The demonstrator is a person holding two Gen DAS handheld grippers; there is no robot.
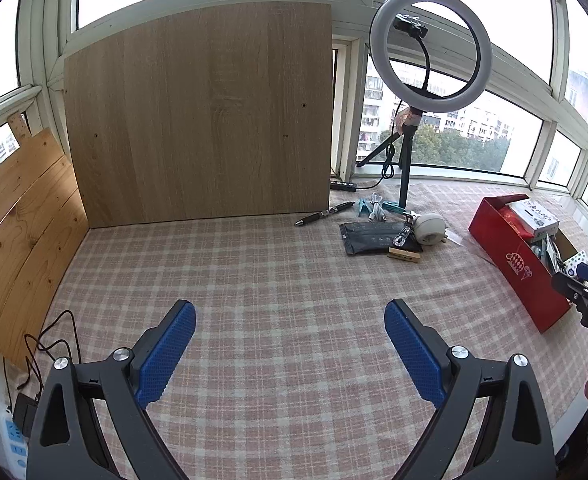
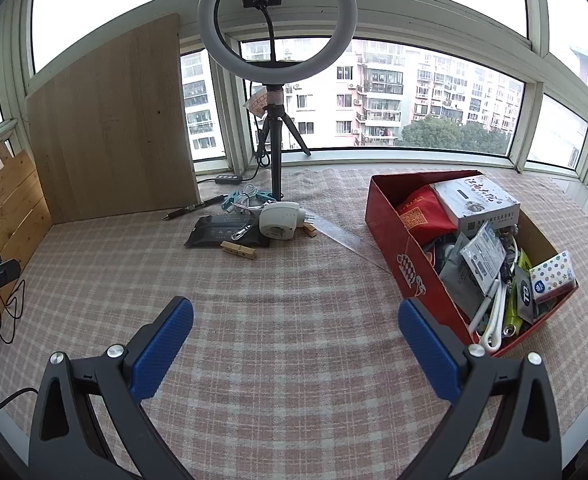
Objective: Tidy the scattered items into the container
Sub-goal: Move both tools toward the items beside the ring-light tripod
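A red cardboard box (image 2: 412,258) (image 1: 510,258) stands at the right, filled with packets, a white carton and cables. Near the tripod foot lies a cluster of loose items: a black pouch (image 2: 223,235) (image 1: 368,236), a white round adapter (image 2: 279,224) (image 1: 430,229), two wooden clothespins (image 2: 238,250) (image 1: 404,255), a black pen (image 2: 191,207) (image 1: 324,213), teal clips with a white cable (image 2: 245,199) (image 1: 378,207) and a clear ruler (image 2: 344,236). My left gripper (image 1: 289,322) and right gripper (image 2: 296,318) both hover open over bare cloth, well short of the cluster, holding nothing.
A ring light on a tripod (image 2: 275,152) stands behind the cluster. A tall wooden board (image 1: 201,120) leans at the back left, with a pine panel (image 1: 17,224) along the left side. Cables and a power strip (image 1: 11,436) lie at the left edge. A checked cloth (image 2: 294,280) covers the surface.
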